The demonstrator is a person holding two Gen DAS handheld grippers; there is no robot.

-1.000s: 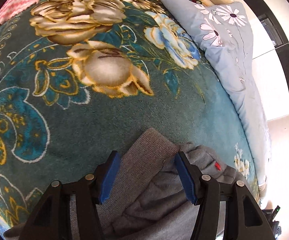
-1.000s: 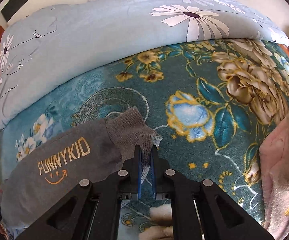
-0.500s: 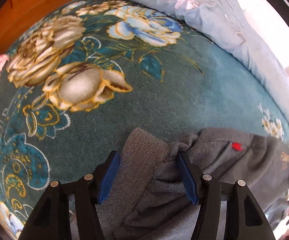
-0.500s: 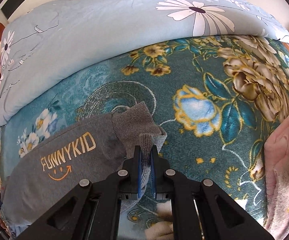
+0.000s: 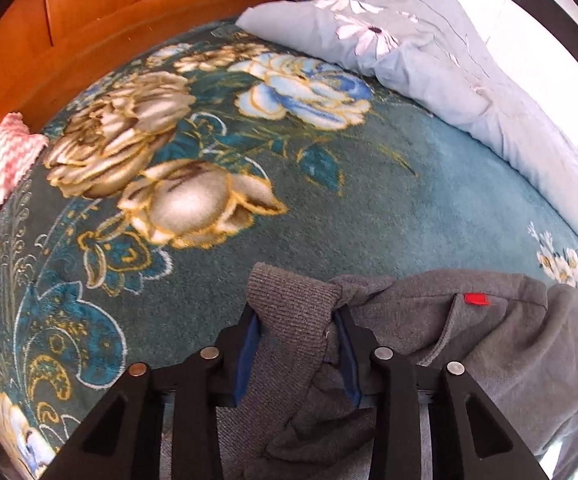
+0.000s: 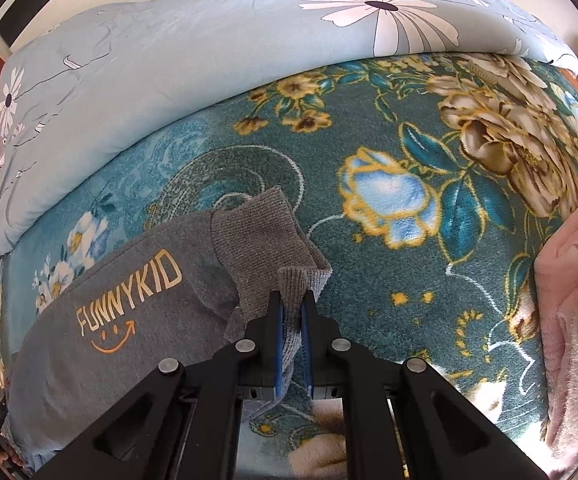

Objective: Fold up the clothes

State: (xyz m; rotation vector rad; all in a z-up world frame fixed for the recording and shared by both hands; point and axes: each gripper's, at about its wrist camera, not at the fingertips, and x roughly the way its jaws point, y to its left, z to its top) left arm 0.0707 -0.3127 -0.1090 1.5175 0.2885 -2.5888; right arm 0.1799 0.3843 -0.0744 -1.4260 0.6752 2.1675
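Note:
Grey children's trousers (image 5: pixel 469 344) with a small red tag and orange "FUNNYKID" print (image 6: pixel 129 300) lie on a teal floral blanket (image 5: pixel 389 208). My left gripper (image 5: pixel 295 322) straddles a ribbed grey cuff (image 5: pixel 289 300); its blue pads sit on either side of the cuff with fabric bunched between them, still partly apart. My right gripper (image 6: pixel 292 312) is shut on the other ribbed cuff (image 6: pixel 265 240), pinching its folded edge just above the blanket.
A light blue daisy-print quilt (image 6: pixel 209 48) runs along the far side of the bed; it also shows in the left wrist view (image 5: pixel 429 60). A wooden headboard (image 5: pixel 109 12) stands behind. A pink zigzag cloth (image 5: pixel 1 168) lies left. A pink fuzzy blanket (image 6: pixel 569 300) lies right.
My left gripper's jaws have closed in around the ribbed cuff and its view has swung toward the headboard. The right gripper keeps its pinch and has shifted only slightly.

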